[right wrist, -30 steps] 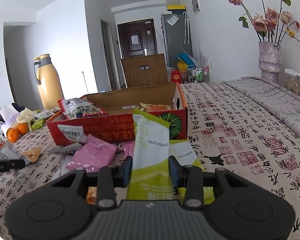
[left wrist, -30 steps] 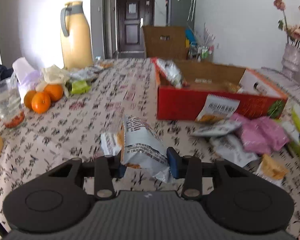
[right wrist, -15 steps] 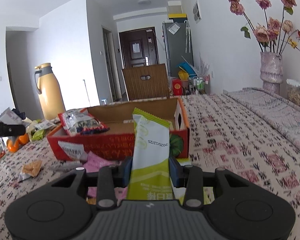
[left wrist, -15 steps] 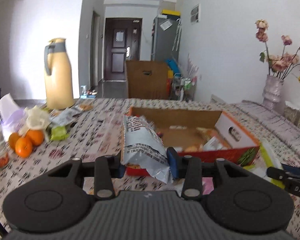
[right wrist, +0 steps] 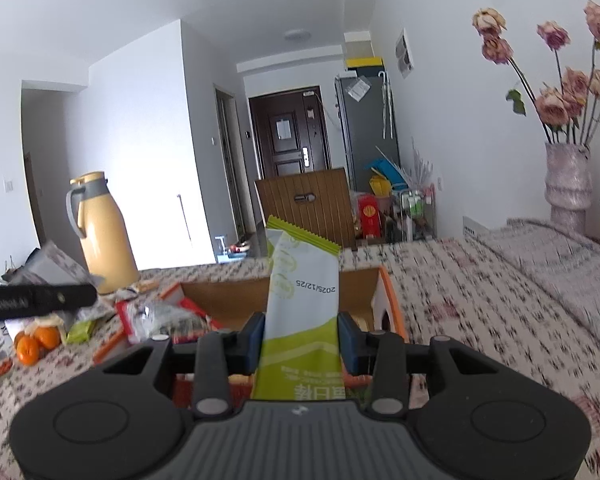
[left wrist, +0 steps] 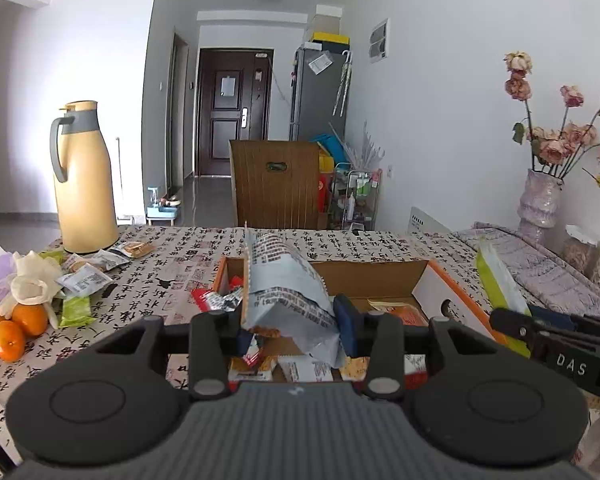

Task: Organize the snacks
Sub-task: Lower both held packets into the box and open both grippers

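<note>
Silver packet point(left wrist: 284, 288) pinched upright in left gripper point(left wrist: 290, 326)

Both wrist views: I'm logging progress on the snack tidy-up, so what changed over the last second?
Both claws rose off the table and came over the cardboard box. The left claw still grips the grey packet; the right claw still grips the green packet. Nothing released; the box stayed put.

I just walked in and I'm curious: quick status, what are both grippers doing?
Left gripper shut on grey packet. Right gripper shut on green packet. Both over the open box. Nothing in the way.
</note>
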Demonstrator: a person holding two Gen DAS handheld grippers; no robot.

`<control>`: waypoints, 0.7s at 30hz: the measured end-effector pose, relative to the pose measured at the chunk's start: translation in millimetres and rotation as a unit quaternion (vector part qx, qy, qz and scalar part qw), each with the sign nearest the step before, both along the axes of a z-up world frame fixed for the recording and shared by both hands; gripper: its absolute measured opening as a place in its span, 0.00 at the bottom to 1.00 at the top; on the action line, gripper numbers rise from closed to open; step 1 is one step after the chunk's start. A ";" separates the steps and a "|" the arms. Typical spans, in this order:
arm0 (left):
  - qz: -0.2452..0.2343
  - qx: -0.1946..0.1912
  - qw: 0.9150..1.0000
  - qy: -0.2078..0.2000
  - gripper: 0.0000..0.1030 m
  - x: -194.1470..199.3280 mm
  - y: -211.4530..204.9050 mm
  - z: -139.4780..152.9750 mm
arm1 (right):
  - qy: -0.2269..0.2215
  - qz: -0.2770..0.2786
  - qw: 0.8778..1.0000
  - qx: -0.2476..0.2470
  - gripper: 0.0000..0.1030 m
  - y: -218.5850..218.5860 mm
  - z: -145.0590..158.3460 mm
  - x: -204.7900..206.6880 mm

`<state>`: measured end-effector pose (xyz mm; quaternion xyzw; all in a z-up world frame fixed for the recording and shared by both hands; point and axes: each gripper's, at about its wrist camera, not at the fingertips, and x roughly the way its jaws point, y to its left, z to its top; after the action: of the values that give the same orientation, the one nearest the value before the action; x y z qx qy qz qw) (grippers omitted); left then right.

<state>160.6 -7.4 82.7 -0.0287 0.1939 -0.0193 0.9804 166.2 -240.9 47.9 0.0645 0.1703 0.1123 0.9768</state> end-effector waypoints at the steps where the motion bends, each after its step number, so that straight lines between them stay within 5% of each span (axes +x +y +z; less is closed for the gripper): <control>1: 0.000 0.000 1.000 -0.001 0.40 4.3 0.0 0.4 | -0.002 0.000 1.000 0.000 0.37 2.2 2.9 5.3; 12: 0.014 0.000 1.000 -0.002 0.40 65.6 -11.9 4.3 | -0.001 -0.011 1.000 -0.015 0.36 17.6 10.8 67.3; 21: 0.038 -0.013 0.999 0.024 0.40 100.6 -8.8 -28.4 | 0.051 -0.014 0.999 -0.010 0.36 16.7 -27.9 107.2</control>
<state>261.2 -16.3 54.3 -0.0489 0.2154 0.0165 0.9752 273.3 -224.2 20.0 0.0630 0.2201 0.0937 0.9689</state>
